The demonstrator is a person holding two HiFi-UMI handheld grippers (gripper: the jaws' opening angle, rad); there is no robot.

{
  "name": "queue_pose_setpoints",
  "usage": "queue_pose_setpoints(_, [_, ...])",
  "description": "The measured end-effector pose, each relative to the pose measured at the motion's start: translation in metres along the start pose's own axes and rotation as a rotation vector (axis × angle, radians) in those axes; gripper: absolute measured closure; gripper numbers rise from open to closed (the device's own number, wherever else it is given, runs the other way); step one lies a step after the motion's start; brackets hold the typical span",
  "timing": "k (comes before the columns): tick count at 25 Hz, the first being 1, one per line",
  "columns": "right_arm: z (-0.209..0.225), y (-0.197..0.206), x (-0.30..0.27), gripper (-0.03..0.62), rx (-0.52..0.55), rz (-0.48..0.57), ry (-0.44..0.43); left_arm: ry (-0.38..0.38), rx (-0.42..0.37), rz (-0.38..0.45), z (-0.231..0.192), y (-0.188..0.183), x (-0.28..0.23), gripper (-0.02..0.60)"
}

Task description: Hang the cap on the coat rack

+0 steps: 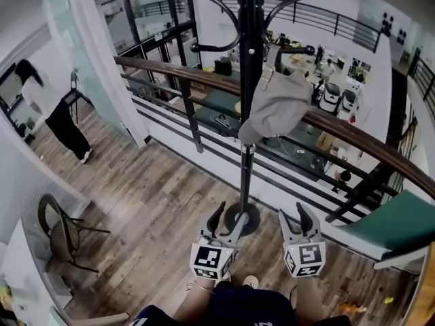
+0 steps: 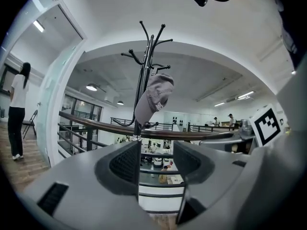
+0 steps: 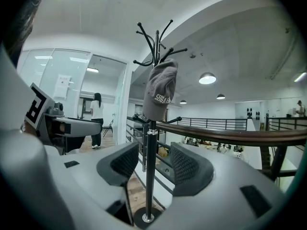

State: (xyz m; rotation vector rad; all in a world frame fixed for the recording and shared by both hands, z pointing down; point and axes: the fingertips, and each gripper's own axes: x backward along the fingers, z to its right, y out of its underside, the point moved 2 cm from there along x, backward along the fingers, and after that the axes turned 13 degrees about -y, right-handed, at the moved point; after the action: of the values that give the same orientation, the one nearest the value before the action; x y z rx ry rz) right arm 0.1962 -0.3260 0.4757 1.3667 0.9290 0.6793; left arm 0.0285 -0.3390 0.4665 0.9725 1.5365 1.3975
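Left gripper [image 1: 228, 221]: jaws well apart, nothing between the pads. Right gripper [image 1: 296, 217]: likewise wide, empty; only the rack pole shows beyond its jaws, untouched. Both are held low, near the round base of the coat rack [image 1: 246, 161].

Cap [image 1: 275, 107]: grey, hanging from an upper hook of the rack, crown slack, brim downward, well above both grippers. The task appears complete.

Handling judgement: light, soft cloth that collapses under pinch; the brim looks stiffer and is the sounder place to take hold.

Beyond: a wooden railing [image 1: 353, 138]; a person [image 1: 58, 111] stands far left.
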Motion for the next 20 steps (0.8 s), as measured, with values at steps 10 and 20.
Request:
queue_pose_setpoints(10, [-0.023, -0.001, -0.009, 0.585, 0.018, 0.000, -0.090, 0.011, 0.054, -0.030, -0.001, 0.000, 0.009, 0.578])
queue_pose_setpoints(20, [-0.024, -0.009, -0.009, 0.586, 0.015, 0.037, -0.069, 0.026, 0.019, 0.007, -0.005, -0.005, 0.010, 0.580])
